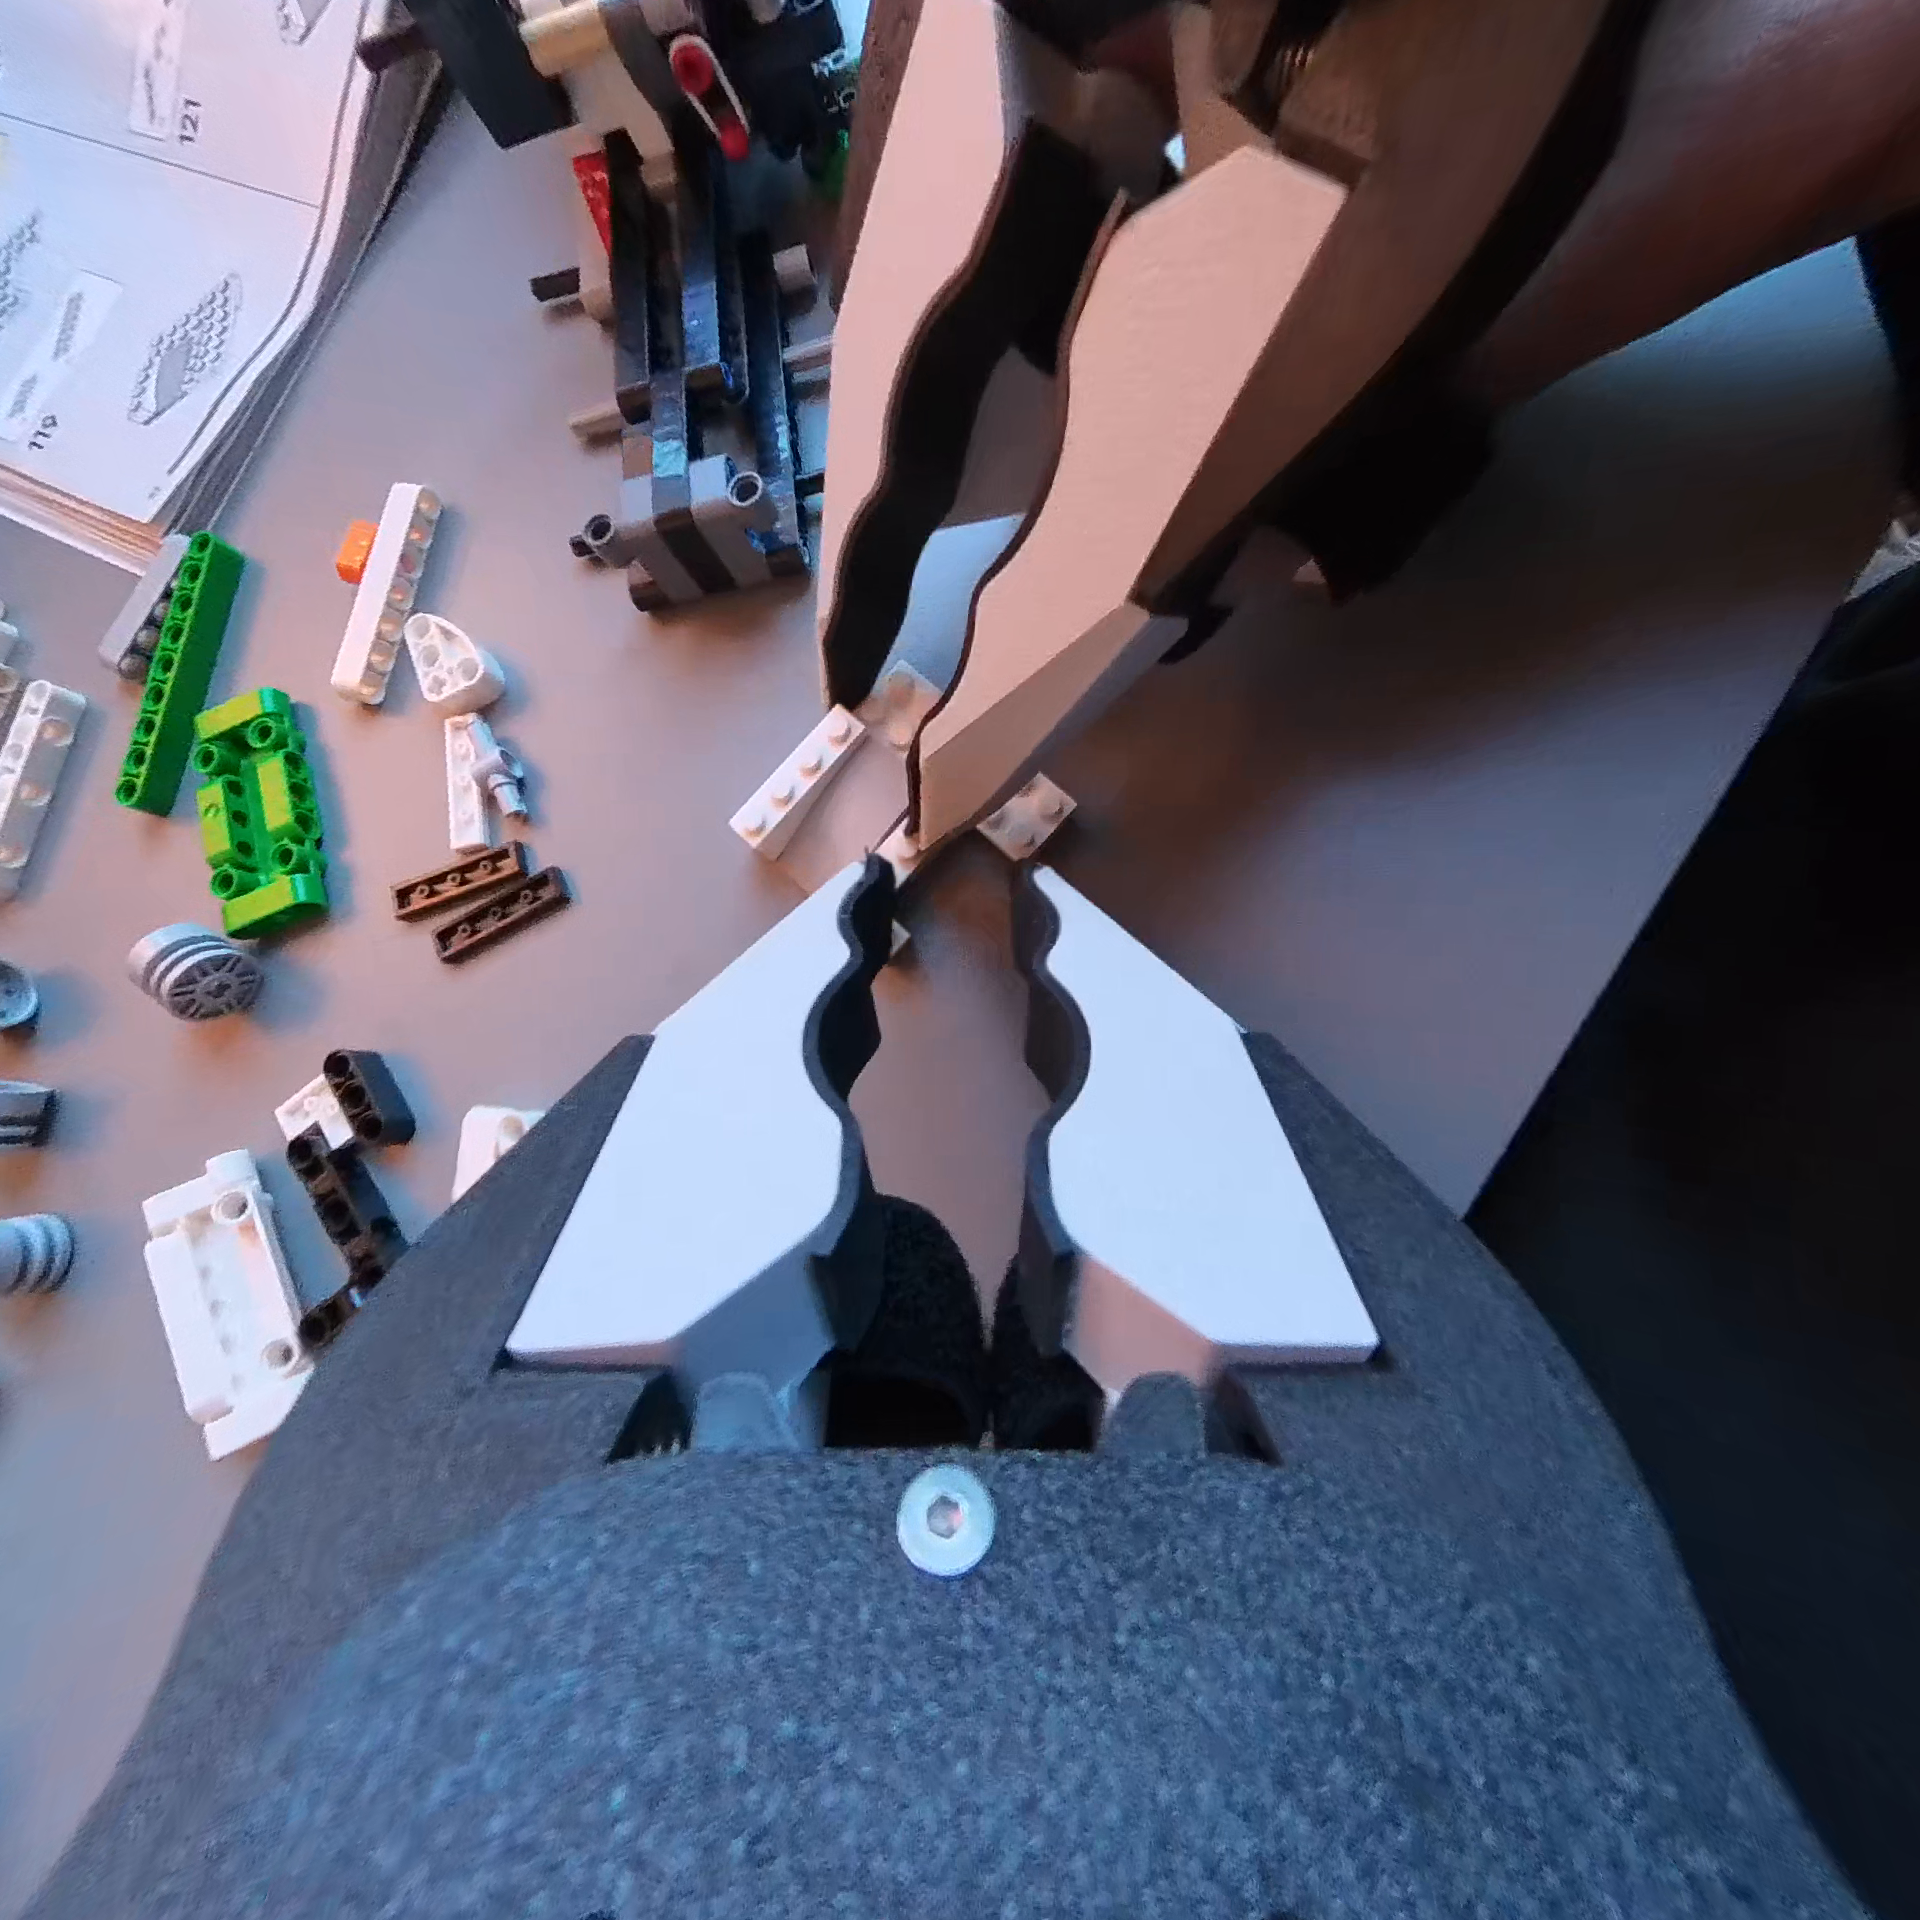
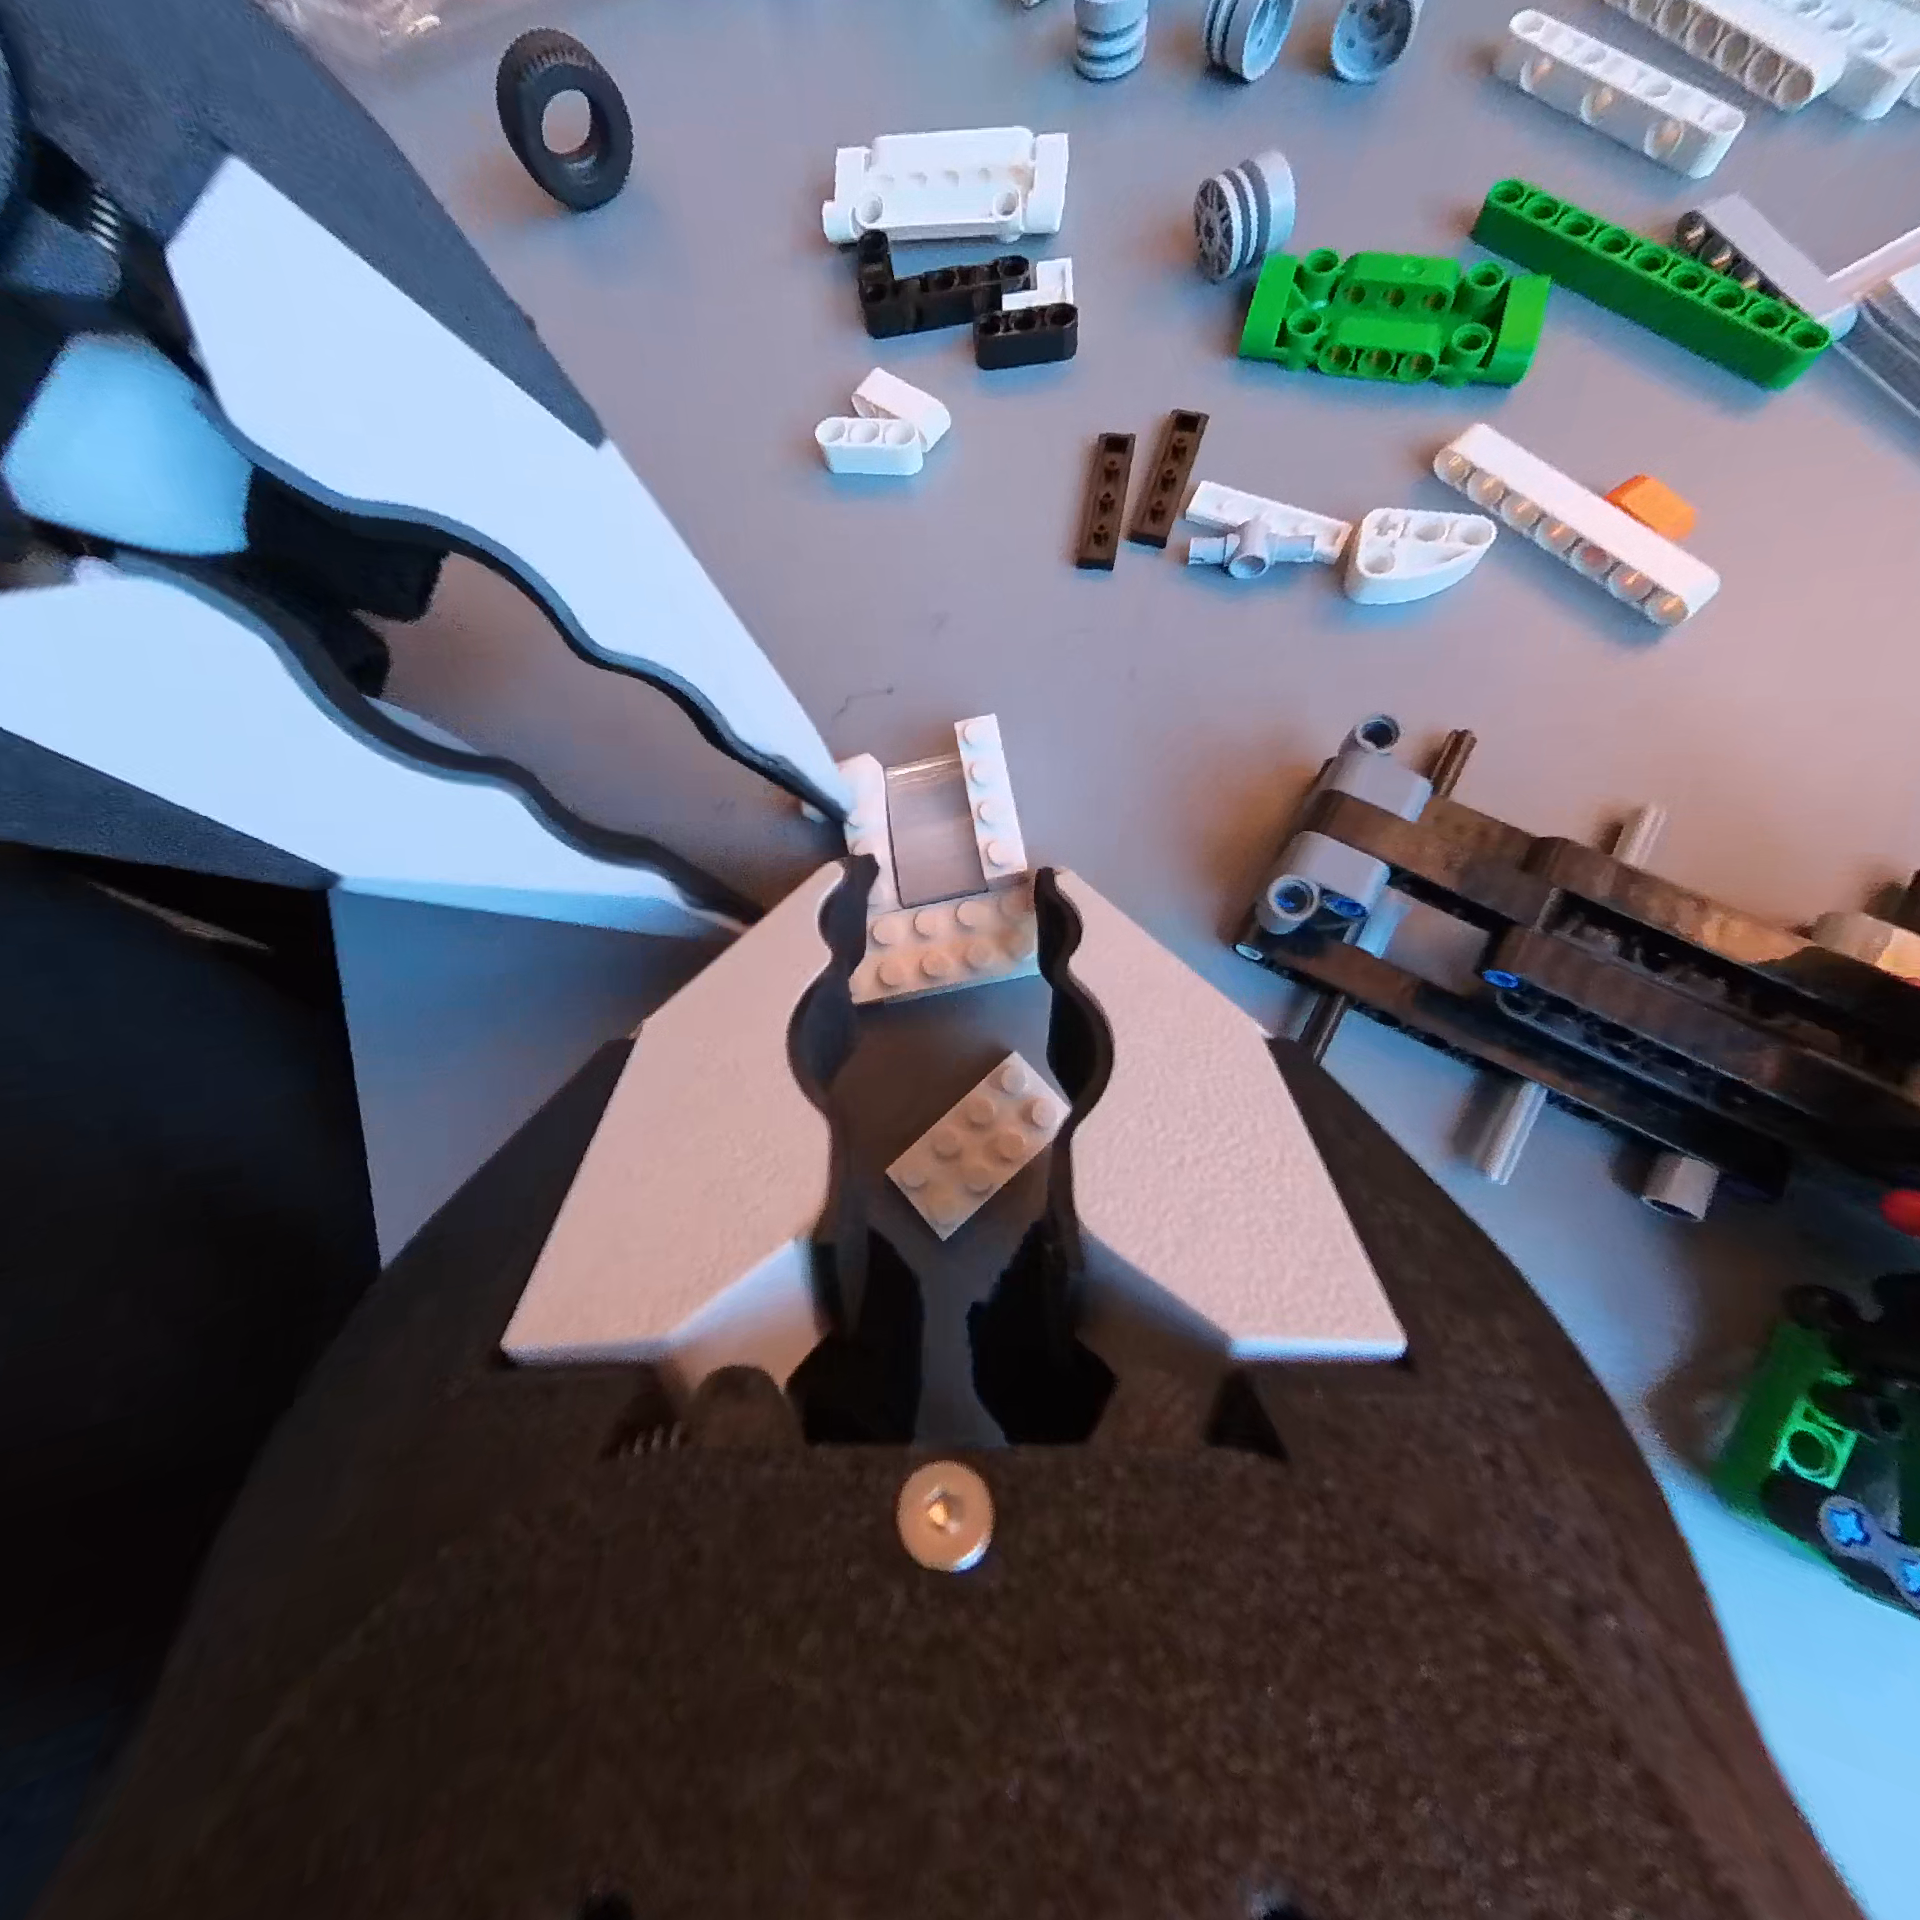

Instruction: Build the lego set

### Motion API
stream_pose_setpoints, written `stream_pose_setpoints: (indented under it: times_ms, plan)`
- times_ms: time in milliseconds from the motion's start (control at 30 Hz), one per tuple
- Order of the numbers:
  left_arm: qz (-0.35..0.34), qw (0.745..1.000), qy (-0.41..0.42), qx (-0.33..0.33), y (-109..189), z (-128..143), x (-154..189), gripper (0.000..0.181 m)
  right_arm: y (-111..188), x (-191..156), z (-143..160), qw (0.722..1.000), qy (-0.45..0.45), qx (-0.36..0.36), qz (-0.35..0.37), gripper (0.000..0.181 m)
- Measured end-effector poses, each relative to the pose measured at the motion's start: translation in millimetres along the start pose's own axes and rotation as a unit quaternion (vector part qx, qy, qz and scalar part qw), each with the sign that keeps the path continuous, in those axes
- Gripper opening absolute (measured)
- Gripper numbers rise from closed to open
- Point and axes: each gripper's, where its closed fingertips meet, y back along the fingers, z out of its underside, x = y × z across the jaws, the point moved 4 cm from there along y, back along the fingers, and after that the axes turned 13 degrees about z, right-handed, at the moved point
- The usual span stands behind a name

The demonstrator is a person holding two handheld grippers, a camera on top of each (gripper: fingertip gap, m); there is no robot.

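A small white Lego assembly point(image 2: 940, 862), studded plates around a clear sloped piece, is seen on the grey table point(image 2: 1039, 644). It is pinched across its base plate by the right gripper point(image 2: 945, 894). The left gripper point(image 1: 951, 904) is held spread, its tips at the assembly's edge, one finger touching it. A loose grey studded plate point(image 2: 979, 1153) lies just behind. The dark chassis point(image 2: 1538, 977) is set nearby, with green beams point(image 2: 1647, 281) and a tyre point(image 2: 564, 116) farther off.
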Motion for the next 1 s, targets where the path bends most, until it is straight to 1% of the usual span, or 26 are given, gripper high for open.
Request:
stream_pose_setpoints:
  times_ms: [133,233,500,767,833,1000]
  plan:
    - [0.006,1.000,-0.003,0.001,-3.3,-0.9,-0.4,0.022,-0.4,1.5,0.6,1.000,-0.001,0.002,0.005,0.033]
    - [0.012,1.000,-0.001,-0.007,-4.3,-0.5,-0.5,0.020,-0.2,2.2,0.6,1.000,-0.014,0.003,-0.002,0.033]
    - [0.015,1.000,-0.007,-0.012,-6.3,-2.6,-1.0,0.020,-1.0,5.6,-0.1,0.999,-0.028,0.005,-0.015,0.030]
    - [0.022,1.000,-0.011,-0.017,-8.6,-5.1,-1.3,0.024,1.6,6.6,0.5,0.999,-0.011,-0.002,-0.038,0.040]
    - [0.022,1.000,-0.011,-0.018,-9.2,-5.7,-1.2,0.025,0.8,5.5,0.1,1.000,0.013,-0.004,-0.029,0.044]
    - [0.022,1.000,-0.011,-0.017,-10.0,-6.4,-1.8,0.026,-4.2,6.7,-1.6,0.997,0.074,-0.009,0.022,0.041]
